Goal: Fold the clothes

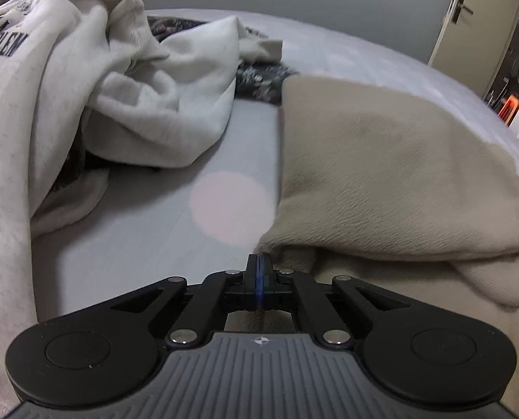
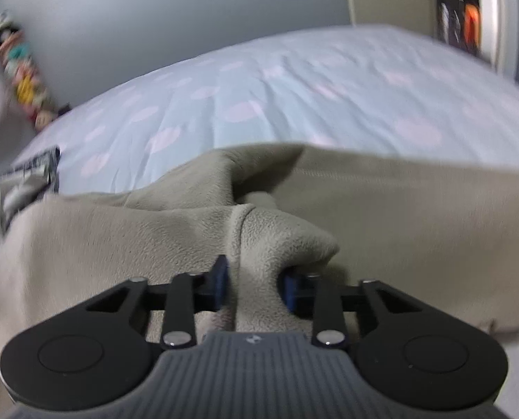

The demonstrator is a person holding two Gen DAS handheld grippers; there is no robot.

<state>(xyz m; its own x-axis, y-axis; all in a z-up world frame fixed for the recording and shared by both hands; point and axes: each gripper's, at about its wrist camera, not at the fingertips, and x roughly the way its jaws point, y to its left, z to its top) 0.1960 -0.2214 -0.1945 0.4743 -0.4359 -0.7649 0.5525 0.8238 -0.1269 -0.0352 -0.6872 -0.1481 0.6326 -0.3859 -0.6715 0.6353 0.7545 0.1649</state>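
Note:
A beige fleece garment (image 1: 381, 160) lies on the bed, right of centre in the left wrist view, and fills the lower half of the right wrist view (image 2: 416, 209). My left gripper (image 1: 259, 262) is shut with its blue pads pressed together, just at the garment's near left edge; I cannot tell if any cloth is pinched. My right gripper (image 2: 256, 279) is shut on a thick bunched fold of the beige fleece, which bulges up between its blue pads (image 2: 221, 282).
A pile of white and light grey sweatshirts (image 1: 84, 80) with dark lettering lies at the left, over a dark patterned garment (image 1: 259, 76). The bed sheet (image 2: 294, 87) is pale blue with pink dots. A door (image 1: 475, 14) stands at the far right.

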